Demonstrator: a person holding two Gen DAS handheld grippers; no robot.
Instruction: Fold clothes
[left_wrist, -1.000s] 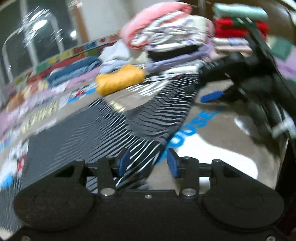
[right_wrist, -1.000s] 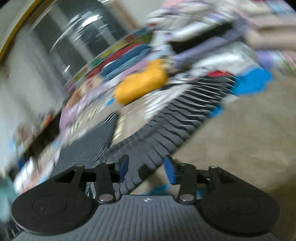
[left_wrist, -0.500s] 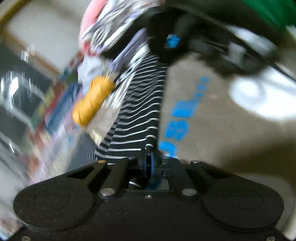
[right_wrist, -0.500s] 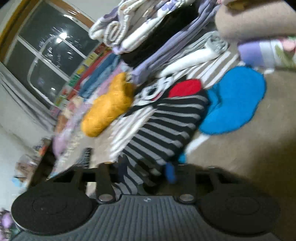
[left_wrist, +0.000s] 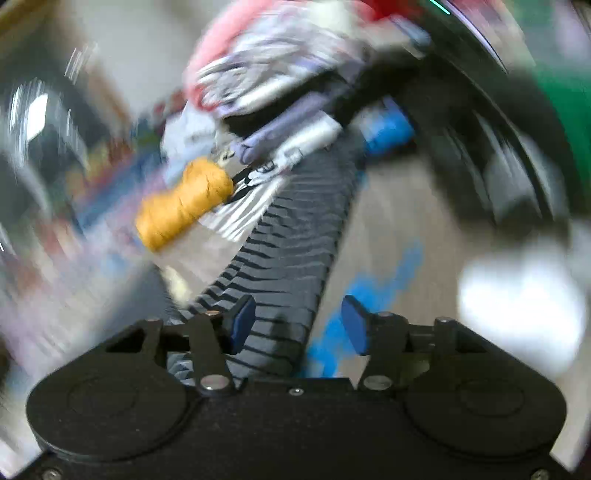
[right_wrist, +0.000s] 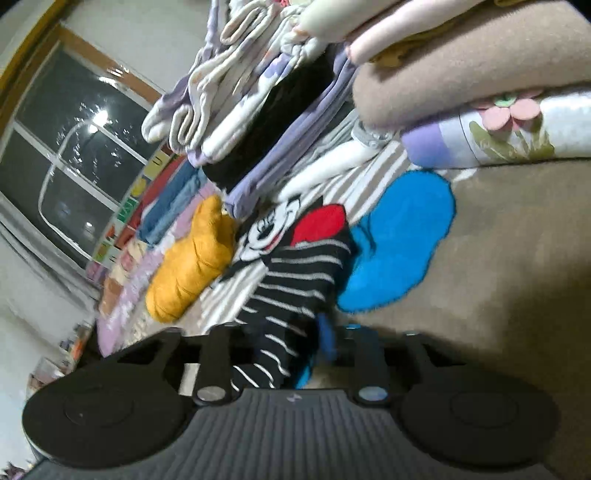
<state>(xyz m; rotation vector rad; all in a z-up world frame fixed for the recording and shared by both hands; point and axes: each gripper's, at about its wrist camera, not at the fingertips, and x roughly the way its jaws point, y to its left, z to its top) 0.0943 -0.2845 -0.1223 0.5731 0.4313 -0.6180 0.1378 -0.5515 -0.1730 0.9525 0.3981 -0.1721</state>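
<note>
The black-and-white striped garment (right_wrist: 295, 291) is laid on the beige rug (right_wrist: 498, 258). It is clamped by the right gripper (right_wrist: 291, 343). The left gripper (left_wrist: 299, 323) is spread apart over it.

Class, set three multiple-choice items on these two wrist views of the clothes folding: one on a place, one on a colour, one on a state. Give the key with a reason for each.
1. Where does the mustard-yellow bundle lie?
A. beside the striped garment, on its left in the right wrist view
B. on top of the folded stack
C. inside the left tongs

2. What colours are the garment's stripes?
A. red and green
B. black and white
C. blue and yellow

3. How do the left tongs stand?
A. shut on the garment
B. open, the garment running between the fingers
C. out of view

Key: 1 A, it rests at the garment's left edge; 2 B, the right wrist view shows this sharply; 3 B, a wide gap separates the blue pads.
</note>
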